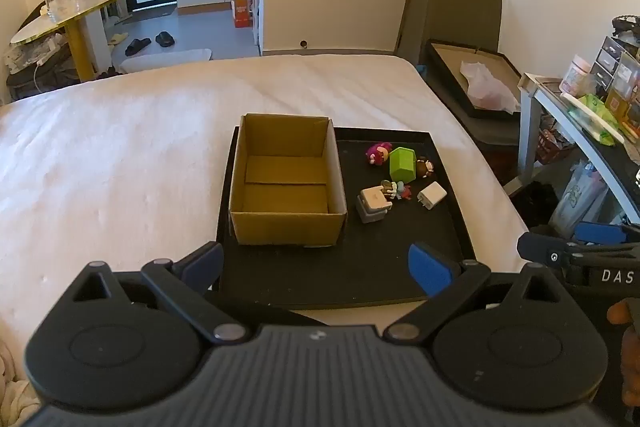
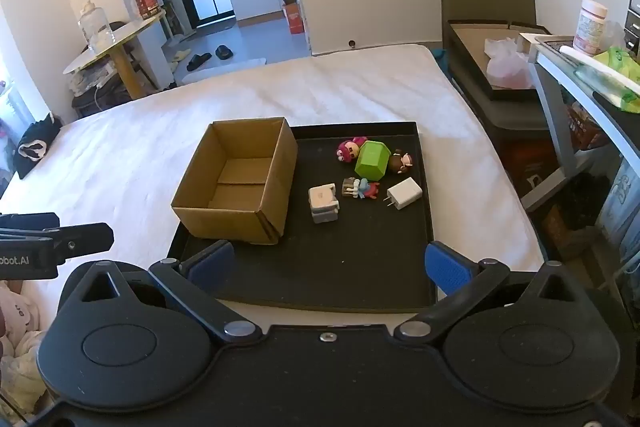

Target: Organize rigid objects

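A black tray (image 1: 352, 267) (image 2: 352, 267) lies on a white bed. On its left half stands an empty open cardboard box (image 1: 286, 187) (image 2: 236, 183). To the box's right lie a green block (image 1: 402, 163) (image 2: 372, 159), a pink figurine (image 1: 378, 153) (image 2: 347, 150), a brown figurine (image 1: 424, 166) (image 2: 401, 161), a small colourful figure (image 1: 396, 190) (image 2: 361, 189), a white plug adapter (image 1: 374, 205) (image 2: 323, 203) and a white charger (image 1: 432, 195) (image 2: 404, 193). My left gripper (image 1: 316, 265) and right gripper (image 2: 334, 265) hover open over the tray's near edge, with nothing between their fingers.
The white bed (image 1: 120, 155) spreads far to the left and behind the tray. A shelf with clutter (image 1: 592, 115) stands at the right, a dark tray with a bag (image 1: 480, 87) behind it. A round side table (image 1: 68, 15) is at the back left.
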A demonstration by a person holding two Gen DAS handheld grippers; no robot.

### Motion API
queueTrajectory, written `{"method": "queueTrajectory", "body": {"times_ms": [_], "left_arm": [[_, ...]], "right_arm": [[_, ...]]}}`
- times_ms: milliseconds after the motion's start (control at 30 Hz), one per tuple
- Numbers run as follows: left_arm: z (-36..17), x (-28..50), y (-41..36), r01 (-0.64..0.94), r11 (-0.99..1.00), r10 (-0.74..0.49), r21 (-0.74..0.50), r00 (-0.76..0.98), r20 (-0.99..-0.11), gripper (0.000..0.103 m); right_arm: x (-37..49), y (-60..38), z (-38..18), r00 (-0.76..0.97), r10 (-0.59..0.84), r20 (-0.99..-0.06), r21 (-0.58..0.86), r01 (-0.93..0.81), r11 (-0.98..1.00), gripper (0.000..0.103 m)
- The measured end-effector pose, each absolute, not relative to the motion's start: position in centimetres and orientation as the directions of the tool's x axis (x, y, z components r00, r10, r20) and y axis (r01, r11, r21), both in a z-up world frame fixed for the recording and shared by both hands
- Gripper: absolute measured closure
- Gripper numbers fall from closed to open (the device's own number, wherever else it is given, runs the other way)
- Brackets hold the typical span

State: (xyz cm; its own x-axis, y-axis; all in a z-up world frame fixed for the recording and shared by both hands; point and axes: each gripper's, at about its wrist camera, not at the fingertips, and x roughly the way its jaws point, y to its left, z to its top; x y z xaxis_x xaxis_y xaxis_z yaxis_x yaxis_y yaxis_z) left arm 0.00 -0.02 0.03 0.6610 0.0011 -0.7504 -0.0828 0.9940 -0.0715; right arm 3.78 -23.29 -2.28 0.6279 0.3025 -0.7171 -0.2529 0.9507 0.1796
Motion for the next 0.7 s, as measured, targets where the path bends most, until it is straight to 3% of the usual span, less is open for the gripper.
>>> {"method": "queueTrajectory", "body": {"times_ms": [700], "left_arm": [[0.4, -0.4, 0.5, -0.086, 0.994, 0.007, -0.068, 0.67, -0.743, 0.004]], "right_arm": [[3.6, -23.2, -1.7, 0.634, 0.299, -0.713, 0.167, -0.261, 0.951, 0.0]]}}
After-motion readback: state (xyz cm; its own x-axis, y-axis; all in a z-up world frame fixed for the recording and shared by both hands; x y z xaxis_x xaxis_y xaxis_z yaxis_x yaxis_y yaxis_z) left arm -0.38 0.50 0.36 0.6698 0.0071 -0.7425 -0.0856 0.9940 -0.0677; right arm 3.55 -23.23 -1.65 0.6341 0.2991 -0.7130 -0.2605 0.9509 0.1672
